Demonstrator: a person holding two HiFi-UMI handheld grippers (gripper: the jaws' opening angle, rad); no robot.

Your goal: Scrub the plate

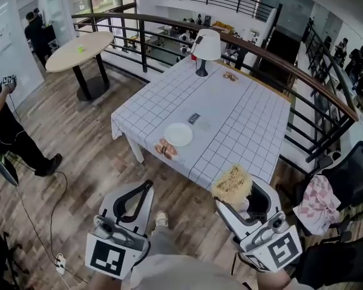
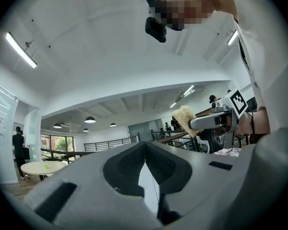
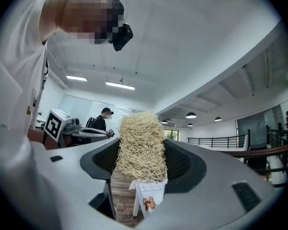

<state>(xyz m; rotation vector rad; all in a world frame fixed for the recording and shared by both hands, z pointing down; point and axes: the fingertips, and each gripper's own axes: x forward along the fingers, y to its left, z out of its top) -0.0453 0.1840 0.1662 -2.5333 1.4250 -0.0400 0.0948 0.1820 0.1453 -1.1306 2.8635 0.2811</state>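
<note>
Right gripper (image 3: 140, 164) is clamping a straw-coloured scrubber (image 3: 140, 140); left gripper (image 2: 145, 166) is hovering empty, jaws together, white plate (image 1: 178, 134) lying farther away.

Plate (image 1: 178, 134) on counter (image 1: 248, 119), near front edge. Snack (image 1: 165, 149) just beside it, front-left. Card (image 1: 194, 118) just behind plate. Lamp (image 1: 206, 47) at far end. Left tongs (image 1: 146, 187) and right tongs (image 1: 239, 192) before counter; scrubber (image 1: 232, 183) in right tongs.

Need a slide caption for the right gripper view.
Right gripper clamps a straw-coloured scrub pad; checked table beyond.
</note>
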